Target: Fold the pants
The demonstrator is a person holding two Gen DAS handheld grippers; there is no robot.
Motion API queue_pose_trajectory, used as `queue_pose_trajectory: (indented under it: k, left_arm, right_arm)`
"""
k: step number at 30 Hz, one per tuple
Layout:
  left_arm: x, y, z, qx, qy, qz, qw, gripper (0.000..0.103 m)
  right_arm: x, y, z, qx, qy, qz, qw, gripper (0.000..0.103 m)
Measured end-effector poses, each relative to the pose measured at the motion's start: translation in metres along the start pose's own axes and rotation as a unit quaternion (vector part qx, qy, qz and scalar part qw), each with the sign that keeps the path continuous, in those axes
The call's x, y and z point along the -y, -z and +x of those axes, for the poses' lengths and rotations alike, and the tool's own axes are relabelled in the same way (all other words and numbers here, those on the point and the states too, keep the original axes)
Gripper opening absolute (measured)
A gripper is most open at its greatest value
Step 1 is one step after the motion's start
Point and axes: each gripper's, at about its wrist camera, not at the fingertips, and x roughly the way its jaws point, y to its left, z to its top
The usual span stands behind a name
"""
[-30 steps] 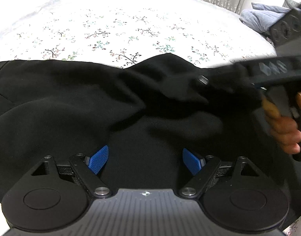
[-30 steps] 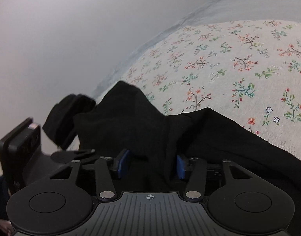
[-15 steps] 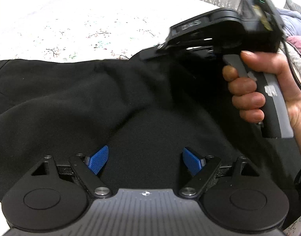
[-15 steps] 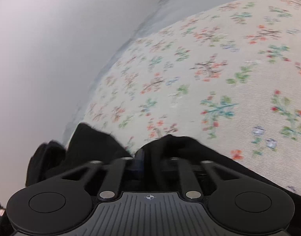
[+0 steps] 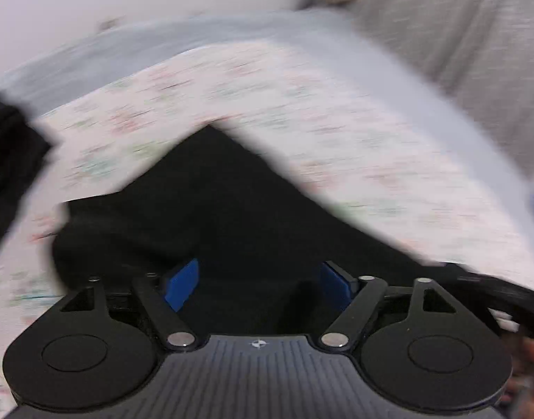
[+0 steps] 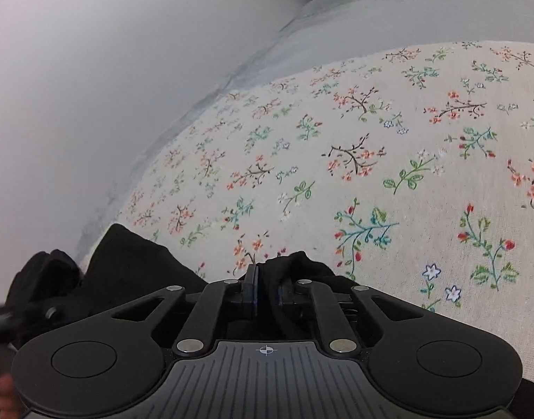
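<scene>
The black pants (image 5: 232,209) lie on the floral bedsheet (image 5: 354,132); the left wrist view is motion-blurred. My left gripper (image 5: 260,284) is open, its blue pads (image 5: 181,282) spread over the black cloth with fabric between them. My right gripper (image 6: 265,288) is shut on a fold of the black pants (image 6: 298,265) and holds it just above the sheet (image 6: 372,157). More black cloth (image 6: 134,262) trails to the left behind it.
A plain white wall (image 6: 92,87) runs along the bed's far left side. A grey sheet border (image 6: 389,17) edges the floral cover. A curtain (image 5: 459,28) hangs at the back right. Part of the other gripper's handle (image 6: 1,317) shows at the left edge.
My right gripper closed on the pants fabric and carried it over the sheet. My left gripper swung quickly, so its view now faces the bed's far corner; its jaws stayed open.
</scene>
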Motion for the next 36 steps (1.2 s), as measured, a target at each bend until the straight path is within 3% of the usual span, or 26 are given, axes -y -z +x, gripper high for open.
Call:
queue_pose_trajectory:
  k: [2, 4, 7, 9, 12, 15, 18, 23, 24, 25, 26, 28, 30, 32, 34, 36]
  left_arm:
    - [-0.017, 0.002, 0.007, -0.011, -0.017, -0.018, 0.9996, 0.060]
    - [-0.021, 0.005, 0.006, -0.001, -0.037, 0.001, 0.9993, 0.050]
    - [-0.026, 0.010, 0.001, 0.003, -0.041, 0.022, 0.9989, 0.045]
    - [-0.036, 0.015, -0.006, 0.005, -0.040, 0.018, 0.9990, 0.038]
    - [-0.044, 0.014, -0.014, 0.013, -0.055, 0.014, 0.9983, 0.010]
    - [-0.050, 0.009, -0.008, 0.004, -0.049, 0.007, 0.9988, 0.011]
    - [-0.048, 0.012, -0.009, 0.007, -0.056, 0.028, 0.9980, 0.011]
    - [-0.057, 0.007, -0.012, 0.002, -0.045, 0.008, 0.9989, 0.011]
    - [-0.058, 0.007, -0.012, 0.003, -0.048, 0.009, 0.9988, 0.011]
    - [-0.059, 0.008, -0.014, 0.006, -0.050, 0.008, 0.9987, 0.011]
    - [-0.061, 0.007, -0.017, 0.010, -0.043, 0.002, 0.9990, 0.011]
    - [-0.066, 0.006, -0.024, 0.013, -0.010, -0.007, 0.9998, 0.011]
    - [-0.069, 0.005, -0.036, 0.038, 0.014, -0.011, 0.9991, 0.013]
    - [-0.064, 0.007, -0.051, 0.074, 0.032, 0.009, 0.9967, 0.022]
    - [-0.056, 0.010, -0.053, 0.069, 0.076, 0.028, 0.9943, 0.028]
    - [-0.048, 0.016, -0.046, 0.043, 0.093, 0.039, 0.9940, 0.028]
  right_arm:
    - [0.008, 0.001, -0.001, 0.001, -0.007, 0.022, 1.000, 0.011]
    - [0.012, 0.004, -0.010, 0.014, -0.028, 0.053, 0.998, 0.011]
    - [0.015, 0.006, -0.020, 0.025, -0.061, 0.078, 0.995, 0.012]
    - [0.015, 0.007, -0.019, 0.015, -0.049, 0.079, 0.996, 0.012]
    - [0.011, 0.006, -0.014, 0.007, -0.029, 0.076, 0.997, 0.013]
    - [0.000, 0.004, -0.013, 0.026, 0.027, 0.038, 0.999, 0.001]
    - [-0.009, 0.005, -0.003, 0.029, 0.093, 0.002, 0.995, 0.000]
    - [-0.028, 0.007, 0.004, 0.029, 0.154, -0.047, 0.986, 0.000]
    - [-0.033, 0.006, 0.000, 0.049, 0.196, -0.056, 0.978, 0.003]
    - [-0.038, 0.006, -0.009, 0.083, 0.251, -0.068, 0.962, 0.006]
    - [-0.037, 0.005, -0.021, 0.106, 0.269, -0.064, 0.955, 0.009]
    - [-0.037, 0.007, -0.048, 0.117, 0.247, -0.049, 0.961, 0.014]
    - [-0.053, 0.018, -0.070, 0.113, 0.243, -0.079, 0.960, 0.014]
    - [-0.075, 0.038, -0.086, 0.099, 0.233, -0.112, 0.961, 0.014]
    - [-0.096, 0.065, -0.091, 0.077, 0.207, -0.127, 0.967, 0.017]
    - [-0.118, 0.097, -0.081, 0.038, 0.189, -0.146, 0.970, 0.019]
